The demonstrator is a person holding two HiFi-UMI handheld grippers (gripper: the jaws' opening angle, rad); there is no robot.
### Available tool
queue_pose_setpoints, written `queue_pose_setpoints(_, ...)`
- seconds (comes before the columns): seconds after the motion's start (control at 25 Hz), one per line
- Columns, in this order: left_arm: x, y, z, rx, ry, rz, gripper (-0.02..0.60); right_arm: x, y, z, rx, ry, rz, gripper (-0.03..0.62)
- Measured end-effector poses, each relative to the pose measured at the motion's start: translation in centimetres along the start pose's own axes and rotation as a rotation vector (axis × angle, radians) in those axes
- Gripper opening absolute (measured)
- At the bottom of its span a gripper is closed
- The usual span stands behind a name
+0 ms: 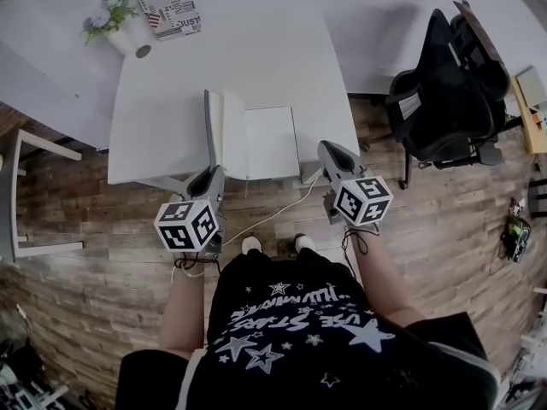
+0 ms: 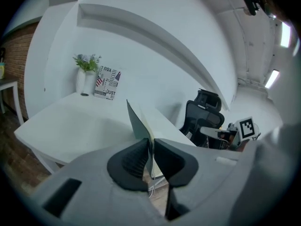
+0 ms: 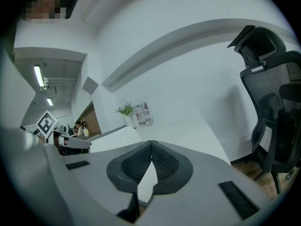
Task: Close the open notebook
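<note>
The notebook [image 1: 272,142] lies near the front edge of the white table [image 1: 171,92]. Its right half rests flat, showing a blank white page. Its left half [image 1: 210,131] stands almost upright off the table.

The left gripper [image 1: 214,174] has that raised half by its lower edge. In the left gripper view the jaws pinch the grey-green cover [image 2: 137,120], and what may be a few white leaves behind it, right at the tips. The sheet rises up and away from them.

The right gripper [image 1: 330,149] hovers just beside the notebook's right front corner (touching or apart, I cannot tell). Its own view shows the jaws pressed together at the tips, with nothing between them.

At the far left corner of the table stand a potted plant [image 1: 115,20] and a printed card [image 1: 171,7]. A black office chair [image 1: 444,92] stands to the right on the wooden floor [image 1: 85,254], and a white cable [image 1: 273,213] trails below the table's edge.
</note>
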State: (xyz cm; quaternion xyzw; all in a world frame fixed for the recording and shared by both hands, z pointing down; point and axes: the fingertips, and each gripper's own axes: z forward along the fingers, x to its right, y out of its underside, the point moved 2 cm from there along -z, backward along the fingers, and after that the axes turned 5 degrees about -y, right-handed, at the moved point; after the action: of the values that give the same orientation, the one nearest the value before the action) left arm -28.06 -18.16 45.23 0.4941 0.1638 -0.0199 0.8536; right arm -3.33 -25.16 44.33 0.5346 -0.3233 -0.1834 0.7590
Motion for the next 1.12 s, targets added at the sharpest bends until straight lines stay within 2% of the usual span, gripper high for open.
queue_pose_setpoints(0.52,6.4,-0.9,2.5,0.009,0.047,0.124,0.048,3.5,-1.0,-2.3,0.029,0.022,0.017,0.003)
queue_pose_setpoints(0.92,10.9,0.4,5.8,-0.029,0.070,0.201,0.048,6.5,-1.3,-4.0,0.024,0.032,0.023,0.003)
queue_pose_setpoints(1.12,12.8,1.6,7.6,-0.062,0.062,0.265,0.048,8.1,-1.2,-4.7,0.012,0.029,0.031,0.003)
